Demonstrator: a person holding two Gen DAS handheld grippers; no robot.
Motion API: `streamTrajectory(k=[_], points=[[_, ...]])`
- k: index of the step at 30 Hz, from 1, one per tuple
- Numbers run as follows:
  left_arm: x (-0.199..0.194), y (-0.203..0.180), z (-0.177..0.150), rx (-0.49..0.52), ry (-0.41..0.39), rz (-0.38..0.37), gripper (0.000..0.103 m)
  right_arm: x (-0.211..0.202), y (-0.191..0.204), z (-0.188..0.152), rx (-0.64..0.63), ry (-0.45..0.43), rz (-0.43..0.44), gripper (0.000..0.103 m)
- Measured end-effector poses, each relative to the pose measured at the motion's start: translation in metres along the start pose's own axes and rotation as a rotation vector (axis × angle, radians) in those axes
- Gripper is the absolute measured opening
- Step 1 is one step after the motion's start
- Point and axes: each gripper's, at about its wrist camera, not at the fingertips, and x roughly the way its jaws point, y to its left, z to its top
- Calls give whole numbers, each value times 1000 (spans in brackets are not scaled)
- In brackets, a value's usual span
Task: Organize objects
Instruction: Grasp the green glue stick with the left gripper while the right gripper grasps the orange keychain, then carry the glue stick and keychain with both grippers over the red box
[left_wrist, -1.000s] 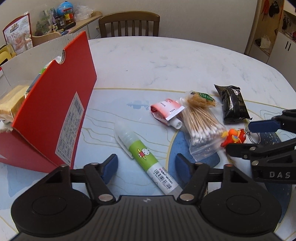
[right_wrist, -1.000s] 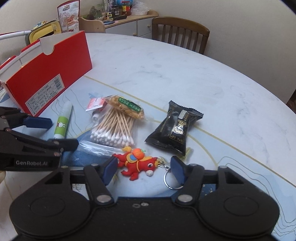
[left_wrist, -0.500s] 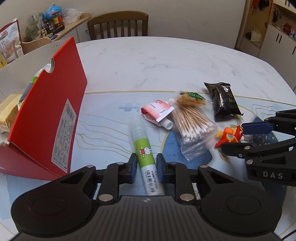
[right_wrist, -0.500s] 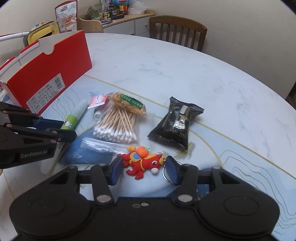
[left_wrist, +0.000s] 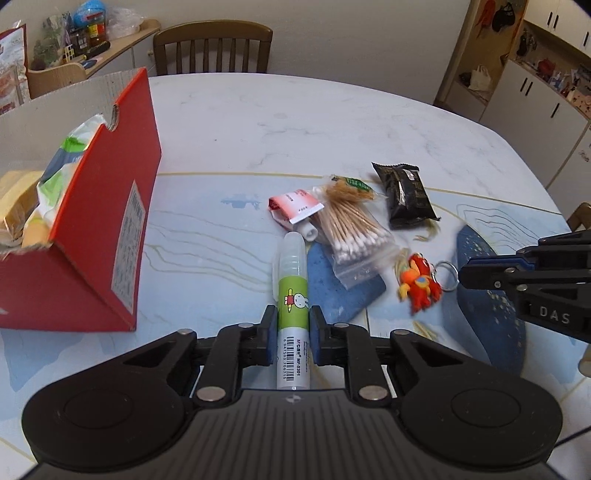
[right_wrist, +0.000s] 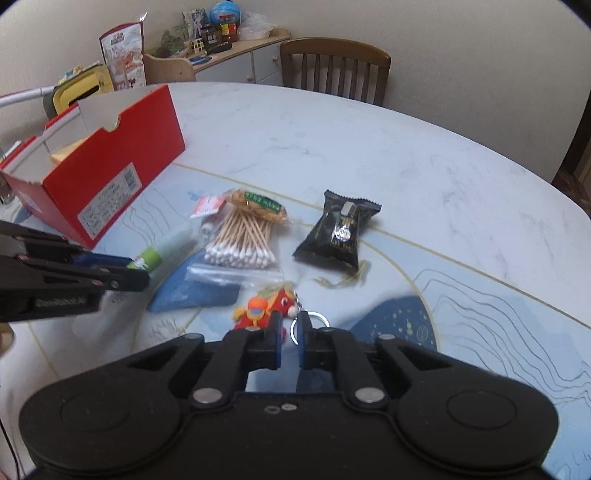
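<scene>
My left gripper (left_wrist: 292, 325) clamps the glue stick (left_wrist: 291, 295), right gripper (right_wrist: 288, 332) looks pinched on the keychain (right_wrist: 264, 308) (blurry), both just off the table (left_wrist: 332, 122); box (left_wrist: 122, 206) partly filled, swabs (left_wrist: 351, 229), black packet (left_wrist: 406, 195) left.

red box (left_wrist: 92, 229) cut off left, keychain toy (left_wrist: 419, 282) motion-blurred

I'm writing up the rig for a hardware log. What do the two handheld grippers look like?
Both the left gripper and the right gripper are matte black plastic, with a ribbed top, two round discs at the sides, and linkage arms joined by silver pins. The fingers carry blue pads. The right gripper's side reads "DAS"; white lettering on the left one's side is too blurred to read.
</scene>
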Motion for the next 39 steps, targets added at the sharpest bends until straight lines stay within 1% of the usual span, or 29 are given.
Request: streamTrajectory(k=[2, 4, 5, 6, 7, 8, 12, 15, 18, 20, 24, 28, 29, 33, 34, 35, 39], points=[[-6, 2, -4, 5, -6, -8, 17, -1, 1, -3, -2, 7, -1, 22], [-11, 3, -7, 16, -11, -11, 17, -2, 2, -4, 7, 6, 2, 25], [-13, 4, -9, 16, -12, -14, 17, -3, 4, -4, 9, 2, 3, 34], [-15, 6, -11, 14, -10, -18, 17, -3, 5, -4, 10, -4, 3, 40], [-17, 7, -12, 11, -8, -19, 17, -3, 7, -3, 10, -12, 4, 50], [-18, 8, -14, 6, -7, -21, 17, -2, 9, -2, 8, -17, 6, 54], [-25, 12, -17, -4, -12, -28, 17, 11, 19, 0, -1, 3, -11, 54], [-30, 13, -20, -1, -19, -28, 17, 22, 23, 0, 6, 17, -27, 52], [-34, 14, -22, -3, -21, -33, 17, 29, 27, 2, 16, 22, -36, 48], [-36, 15, -23, -5, -23, -34, 17, 32, 30, 3, 10, 28, -43, 43], [-39, 18, -25, -7, -23, -39, 17, 39, 33, 2, 6, 40, -77, 40], [-43, 19, -26, 1, -19, -52, 17, 38, 37, 1, -5, 40, -95, 37], [-45, 19, -26, 6, -20, -56, 17, 37, 37, 1, -7, 37, -97, 34], [-53, 21, -26, 20, -22, -77, 17, 28, 38, -1, 8, 38, -71, 29], [-55, 22, -26, 20, -21, -84, 17, 25, 38, -2, 12, 37, -66, 27], [-57, 23, -25, 20, -19, -91, 17, 21, 39, -3, 15, 35, -63, 22], [-66, 28, -23, 41, -18, -119, 17, 2, 43, -6, 33, 28, -36, 15]])
